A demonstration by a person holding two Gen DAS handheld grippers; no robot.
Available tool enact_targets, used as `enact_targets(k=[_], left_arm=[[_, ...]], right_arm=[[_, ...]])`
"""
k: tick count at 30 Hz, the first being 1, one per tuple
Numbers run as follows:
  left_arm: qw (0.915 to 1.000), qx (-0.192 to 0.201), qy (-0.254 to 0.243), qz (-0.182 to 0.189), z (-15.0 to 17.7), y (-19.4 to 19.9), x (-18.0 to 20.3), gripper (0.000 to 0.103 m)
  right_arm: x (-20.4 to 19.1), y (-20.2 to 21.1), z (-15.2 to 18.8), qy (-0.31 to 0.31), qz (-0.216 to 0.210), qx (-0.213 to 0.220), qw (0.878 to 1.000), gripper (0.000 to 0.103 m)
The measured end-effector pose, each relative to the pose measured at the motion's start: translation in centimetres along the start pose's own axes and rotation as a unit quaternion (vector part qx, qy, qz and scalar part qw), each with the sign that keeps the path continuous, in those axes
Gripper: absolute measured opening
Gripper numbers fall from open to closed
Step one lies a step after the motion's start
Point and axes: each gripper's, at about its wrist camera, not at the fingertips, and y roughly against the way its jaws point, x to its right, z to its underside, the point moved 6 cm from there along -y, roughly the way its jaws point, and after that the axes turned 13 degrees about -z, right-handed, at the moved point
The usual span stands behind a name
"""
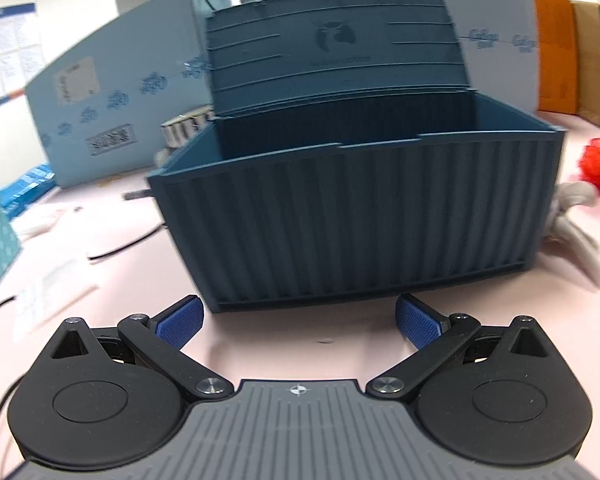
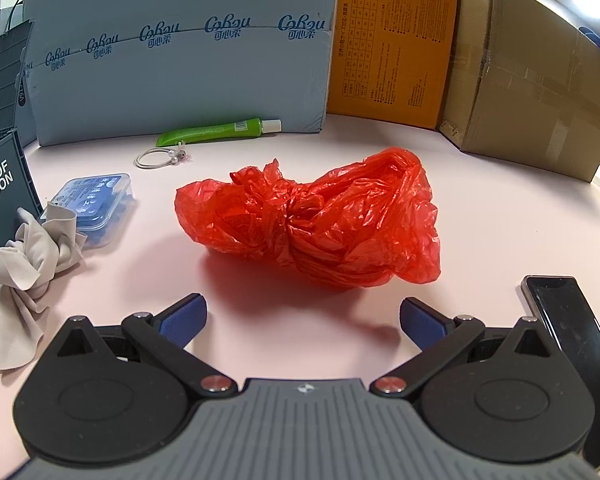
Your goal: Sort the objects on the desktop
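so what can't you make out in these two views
- Inside of the blue bin, left wrist view: its front wall hides the contents.
- Red bag, right wrist view: knotted plastic hides what it holds.
- Phone, right wrist view: partly covered by the gripper body.
- Box label, left wrist view: blurred.

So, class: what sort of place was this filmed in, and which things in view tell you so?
Probably an office or stockroom worktop: taped cardboard cartons stand along the pink table, with notice sheets on the wall.
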Motion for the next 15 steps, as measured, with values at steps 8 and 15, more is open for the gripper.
enact_targets(k=[8, 15], left_arm=[[0.9997, -0.012, -0.008, 0.019, -0.1, 1.5, 2.9, 0.103], [0.9998, -0.020, 0.005, -0.005, -0.9, 2.5, 6.8, 0.103]], right_arm=[[0.0, 0.0, 0.0, 0.000, 0.002, 0.001, 1.000, 0.103], [0.0, 0.1, 0.0, -0.001, -0.002, 0.005, 1.000, 0.103]])
